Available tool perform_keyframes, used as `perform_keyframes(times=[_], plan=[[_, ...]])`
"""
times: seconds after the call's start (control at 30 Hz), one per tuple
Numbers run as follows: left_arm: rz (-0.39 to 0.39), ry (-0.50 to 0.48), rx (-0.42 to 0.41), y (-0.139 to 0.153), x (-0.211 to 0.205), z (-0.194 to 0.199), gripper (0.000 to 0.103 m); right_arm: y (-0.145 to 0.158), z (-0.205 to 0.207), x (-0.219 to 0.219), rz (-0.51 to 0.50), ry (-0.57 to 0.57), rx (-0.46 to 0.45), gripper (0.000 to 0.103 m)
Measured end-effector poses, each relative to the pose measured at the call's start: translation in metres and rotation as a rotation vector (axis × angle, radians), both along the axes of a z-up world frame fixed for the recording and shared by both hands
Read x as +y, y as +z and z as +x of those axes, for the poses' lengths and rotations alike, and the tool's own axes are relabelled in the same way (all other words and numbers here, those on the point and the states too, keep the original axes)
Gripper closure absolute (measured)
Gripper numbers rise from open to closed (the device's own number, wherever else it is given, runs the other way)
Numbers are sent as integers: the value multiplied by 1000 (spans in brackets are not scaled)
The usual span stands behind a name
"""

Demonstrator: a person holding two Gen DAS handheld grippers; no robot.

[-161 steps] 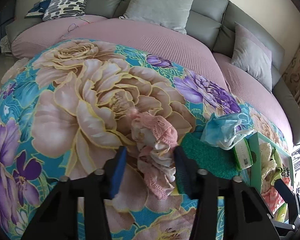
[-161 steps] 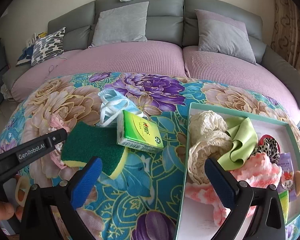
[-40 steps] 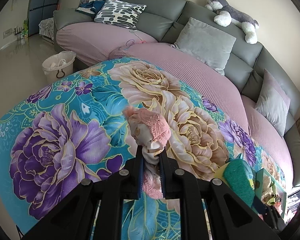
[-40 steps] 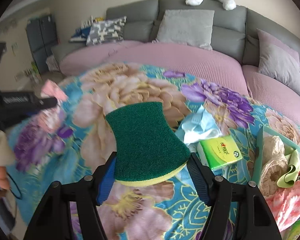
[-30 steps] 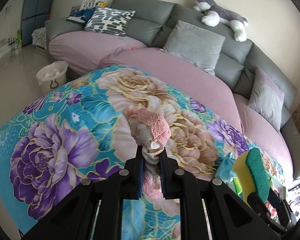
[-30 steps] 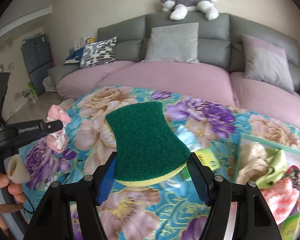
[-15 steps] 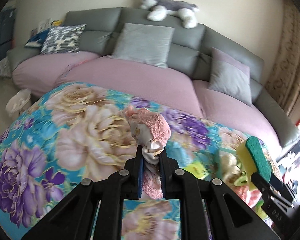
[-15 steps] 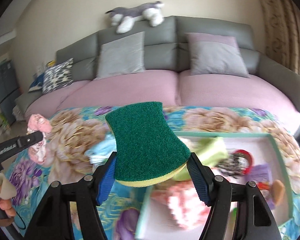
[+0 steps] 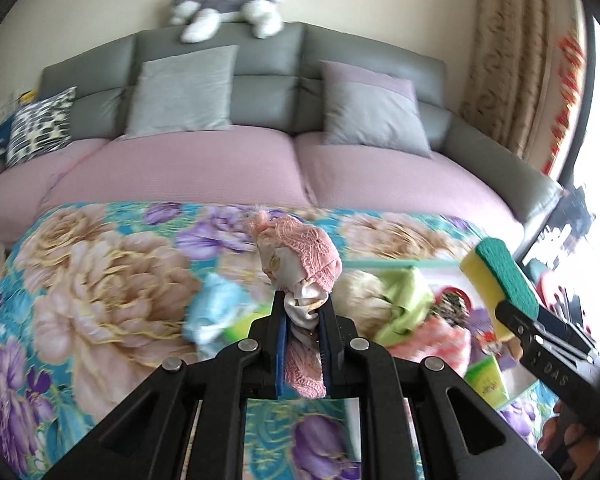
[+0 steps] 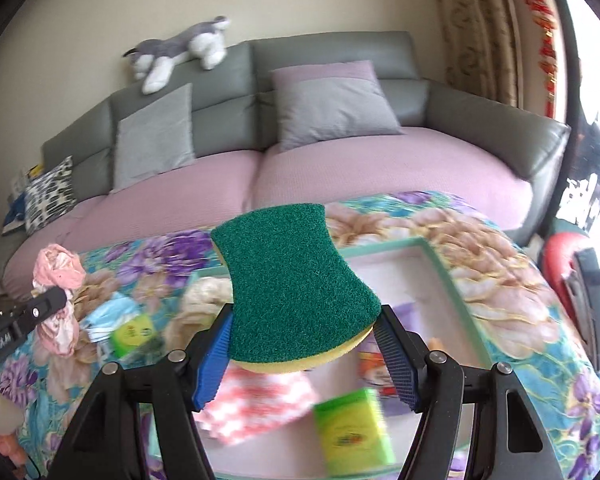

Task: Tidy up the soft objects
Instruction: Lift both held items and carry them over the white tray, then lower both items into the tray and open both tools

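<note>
the person is carrying two soft things at once toward the box [image 10: 456, 280] with the green rim, which is sitting on the flowered blanket [image 9: 100, 280] in front of the sofa [image 9: 260, 80]. the left tool [image 9: 303, 332] is clenched on a bunched pink lace cloth [image 9: 300, 252], which is sticking up above the pads and hanging a little below them. the right tool [image 10: 306, 354] is gripping a sponge [image 10: 296, 280] by its narrow waist, green scrubbing face up and yellow foam underneath; in the right wrist view the sponge is hovering over the box, above a pink-and-white towel [image 10: 256, 400] and a green tissue pack [image 10: 352, 436] already lying inside. in the left wrist view the lace cloth is sitting nearer the box's left edge, with a light blue mask [image 9: 216, 308] on the blanket below it and a cream lace bundle [image 9: 360, 292] and a lime cloth [image 9: 404, 300] in the box.

the step in hand looks like the carry toward the drop. next, each tool probably needs to come down over a bare patch of the box and let go, the sponge first since it is already over it; the pictures are blurred, so free space is hard to judge.
</note>
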State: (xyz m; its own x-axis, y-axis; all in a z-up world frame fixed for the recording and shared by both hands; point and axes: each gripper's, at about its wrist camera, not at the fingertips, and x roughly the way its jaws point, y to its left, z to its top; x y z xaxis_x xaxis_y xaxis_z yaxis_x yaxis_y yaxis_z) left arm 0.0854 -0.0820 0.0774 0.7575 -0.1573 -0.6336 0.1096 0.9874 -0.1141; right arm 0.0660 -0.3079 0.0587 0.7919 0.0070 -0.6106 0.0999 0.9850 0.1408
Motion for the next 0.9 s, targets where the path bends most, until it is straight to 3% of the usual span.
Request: perform_keyframes(times=[0.3,0.5,0.9], plan=[[21,-160,50,-20,-65,3,89,-3,-12,-48,15,-108,10,32],[19,-245,34,-25,-95,5,89,-5,-15,-64,23,-138,11,32],[37,-301,9,-41,-118,19,89,-20,-9,-63,37,-127,44,31]])
